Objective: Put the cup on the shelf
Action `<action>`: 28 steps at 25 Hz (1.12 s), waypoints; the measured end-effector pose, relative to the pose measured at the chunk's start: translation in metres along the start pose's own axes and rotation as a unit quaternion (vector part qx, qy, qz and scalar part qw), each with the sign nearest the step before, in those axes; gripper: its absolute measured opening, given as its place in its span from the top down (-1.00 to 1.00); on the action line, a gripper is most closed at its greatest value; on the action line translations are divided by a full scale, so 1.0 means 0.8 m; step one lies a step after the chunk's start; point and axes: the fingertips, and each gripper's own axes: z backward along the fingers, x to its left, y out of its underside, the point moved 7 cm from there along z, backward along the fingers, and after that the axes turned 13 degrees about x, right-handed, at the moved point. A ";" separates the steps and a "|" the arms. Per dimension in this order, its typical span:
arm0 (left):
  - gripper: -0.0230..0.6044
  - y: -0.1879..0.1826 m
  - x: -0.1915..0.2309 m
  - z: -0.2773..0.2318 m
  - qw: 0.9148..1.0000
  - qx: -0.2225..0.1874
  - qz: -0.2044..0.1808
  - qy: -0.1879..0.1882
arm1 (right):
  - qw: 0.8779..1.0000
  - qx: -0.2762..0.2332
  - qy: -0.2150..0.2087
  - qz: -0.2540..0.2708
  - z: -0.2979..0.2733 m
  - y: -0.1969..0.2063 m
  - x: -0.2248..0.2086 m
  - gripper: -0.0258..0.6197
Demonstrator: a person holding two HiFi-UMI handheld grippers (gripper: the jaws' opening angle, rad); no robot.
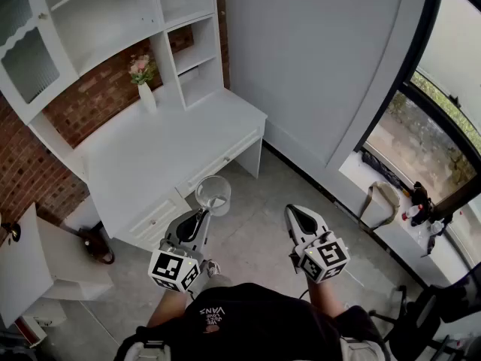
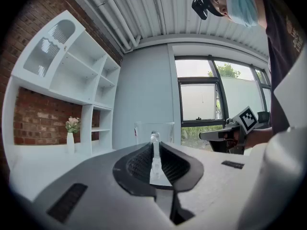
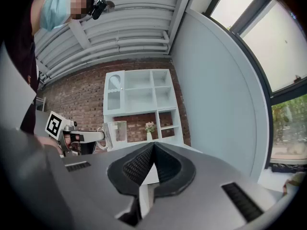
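The cup (image 1: pixel 213 194) is clear glass, so its outline is faint. In the left gripper view it shows only as a pale box shape behind the pads, and whether the sliver of glass pinched there is its handle or its wall cannot be told. Whether it holds anything is also hard to make out; the grey floor (image 1: pixel 255 239) shows through it in the head view. The left tongs (image 1: pixel 201 215) are closed on this cup and hold it upright in the air over the floor, just off the front edge of the white table (image 1: pixel 173 153) and well below and apart from the shelf (image 1: pixel 113 21). The right tongs (image 1: pixel 301 218) are closed with nothing between them, their ribbed pads meeting at the tip in the right gripper view, and they hang beside the left pair, apart from the cup. The shelf unit stands on the back of the table against a brick wall (image 1: pixel 98 96). Its top is cut off by the head view's edge, and its upper left compartment sits behind a glazed door (image 1: pixel 26 47) whose contents cannot be read. A slim white vase (image 1: pixel 146 96) stands on the table near the shelf's uprights and holds pink flowers (image 1: pixel 140 68). On the windowsill (image 1: pixel 391 235) at the right lie a pale bag (image 1: pixel 382 201) and some small bottles, too small to tell apart. The person's own body hides the floor at the bottom edge.
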 end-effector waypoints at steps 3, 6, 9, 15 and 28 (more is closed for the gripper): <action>0.83 -0.004 -0.006 -0.004 1.000 0.000 -0.001 0.001 | 1.000 -0.007 -0.012 0.000 0.004 -0.003 -0.003 0.92; 0.83 -0.005 -0.008 -0.009 1.000 0.001 -0.001 0.001 | 1.000 -0.014 -0.020 -0.002 0.003 -0.005 -0.005 0.92; 0.83 -0.005 -0.004 -0.018 1.000 0.004 -0.002 0.001 | 1.000 -0.014 -0.018 -0.004 -0.002 -0.006 -0.009 0.92; 0.83 -0.006 0.022 -0.050 1.000 0.006 0.001 0.010 | 1.000 -0.010 -0.003 -0.008 -0.031 -0.011 -0.025 0.92; 0.83 -0.063 0.166 -0.178 0.998 -0.003 -0.010 0.054 | 0.998 -0.026 0.051 -0.017 -0.173 -0.079 -0.077 0.92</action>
